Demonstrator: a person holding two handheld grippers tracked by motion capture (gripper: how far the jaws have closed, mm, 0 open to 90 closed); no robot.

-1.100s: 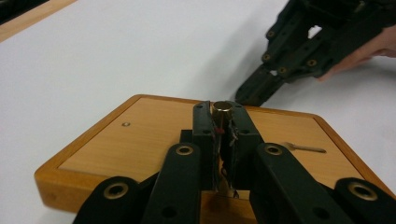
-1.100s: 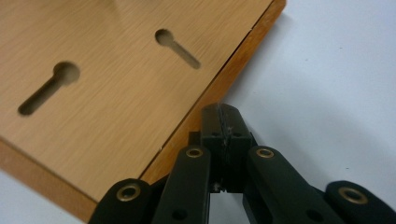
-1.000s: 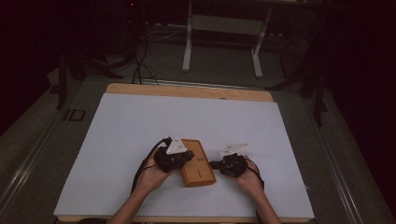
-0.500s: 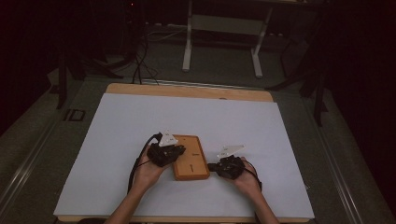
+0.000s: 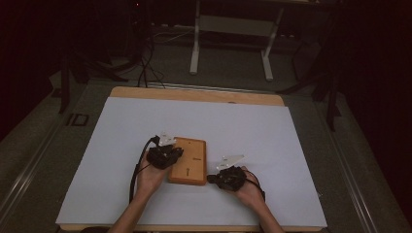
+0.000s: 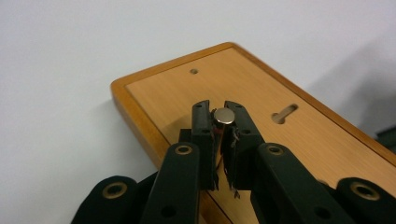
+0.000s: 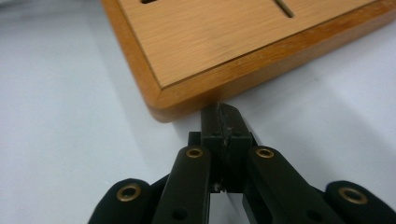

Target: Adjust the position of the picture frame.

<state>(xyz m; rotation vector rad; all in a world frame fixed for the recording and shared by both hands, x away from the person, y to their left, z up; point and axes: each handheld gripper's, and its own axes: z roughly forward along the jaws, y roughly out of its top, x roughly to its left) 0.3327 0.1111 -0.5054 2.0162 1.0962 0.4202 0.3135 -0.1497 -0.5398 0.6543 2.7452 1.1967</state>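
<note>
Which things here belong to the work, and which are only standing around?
In use:
- wooden board on the white table sheet
- small metal disc, pinched in the left tool
- right tool, shut, at the board's edge

Standing around:
- metal stand behind the table
- floor cables

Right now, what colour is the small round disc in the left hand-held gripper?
Shiny silver small round metal disc, clearest in the left gripper view.
</note>
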